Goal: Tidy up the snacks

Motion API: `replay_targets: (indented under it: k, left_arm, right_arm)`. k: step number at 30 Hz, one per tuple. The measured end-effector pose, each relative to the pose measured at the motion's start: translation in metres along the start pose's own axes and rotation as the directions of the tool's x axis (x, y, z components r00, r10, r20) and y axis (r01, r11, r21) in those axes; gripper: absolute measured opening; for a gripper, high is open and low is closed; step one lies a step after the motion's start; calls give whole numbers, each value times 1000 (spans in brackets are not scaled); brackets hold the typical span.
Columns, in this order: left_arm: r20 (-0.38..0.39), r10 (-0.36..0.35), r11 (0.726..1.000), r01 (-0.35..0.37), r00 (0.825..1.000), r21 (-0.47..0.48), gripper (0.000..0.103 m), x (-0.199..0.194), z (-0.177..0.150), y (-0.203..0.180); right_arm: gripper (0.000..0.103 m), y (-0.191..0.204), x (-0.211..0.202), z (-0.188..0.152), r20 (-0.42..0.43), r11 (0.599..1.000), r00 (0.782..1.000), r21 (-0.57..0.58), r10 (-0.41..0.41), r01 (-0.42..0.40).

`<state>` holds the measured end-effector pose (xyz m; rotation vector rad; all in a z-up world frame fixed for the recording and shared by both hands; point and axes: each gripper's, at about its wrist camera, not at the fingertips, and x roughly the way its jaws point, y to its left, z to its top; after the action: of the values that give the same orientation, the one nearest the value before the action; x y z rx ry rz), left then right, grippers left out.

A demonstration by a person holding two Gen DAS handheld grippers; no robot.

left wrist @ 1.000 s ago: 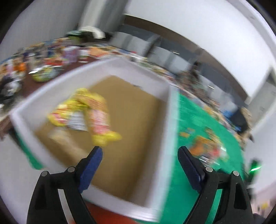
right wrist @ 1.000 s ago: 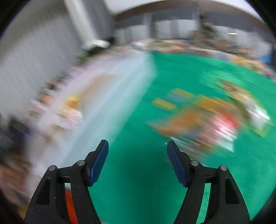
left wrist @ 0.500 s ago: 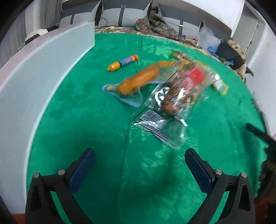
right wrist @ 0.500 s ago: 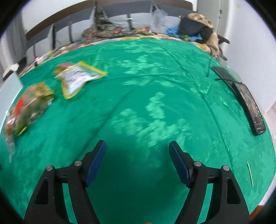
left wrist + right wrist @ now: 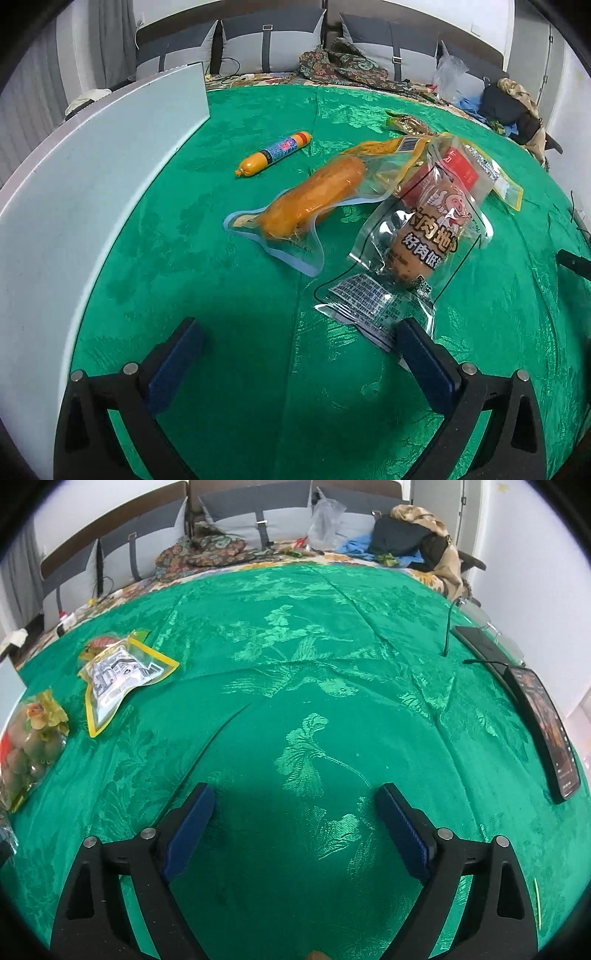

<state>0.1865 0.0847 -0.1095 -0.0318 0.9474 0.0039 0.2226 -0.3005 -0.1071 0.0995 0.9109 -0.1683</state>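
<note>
Risk, by judgement: slick clear pouch [image 5: 413, 243] slipping or crumpling if nipped by its thin near edge; neighbouring orange pouch [image 5: 306, 206], overlapped by it, dragged along. Right finger [image 5: 424, 354] of left tongs [image 5: 295, 354] just at that near edge, so an early close likely catches film only.

Left tongs wide apart, nothing between. Right tongs [image 5: 295, 819] opening over bare green cloth [image 5: 332, 664], nothing between.

Sausage pouch glossy, printed, round sausage inside, mid-bench. Small orange stick [image 5: 273, 153] lying loose nearer the white box wall [image 5: 92, 177] along the left edge. Yellow-rimmed pouch [image 5: 118, 672] and a pouch of round brownish pieces [image 5: 29, 746] toward the left edge in the right view.
</note>
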Motion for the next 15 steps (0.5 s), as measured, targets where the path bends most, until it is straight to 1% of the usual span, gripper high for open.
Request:
replay_targets:
  k: [15]
  left_arm:
    - [1, -5, 1000, 5, 1000, -4, 103, 2, 1, -1]
  right_arm:
    - [93, 0, 0, -1, 1, 1000, 1000, 0, 0, 0]
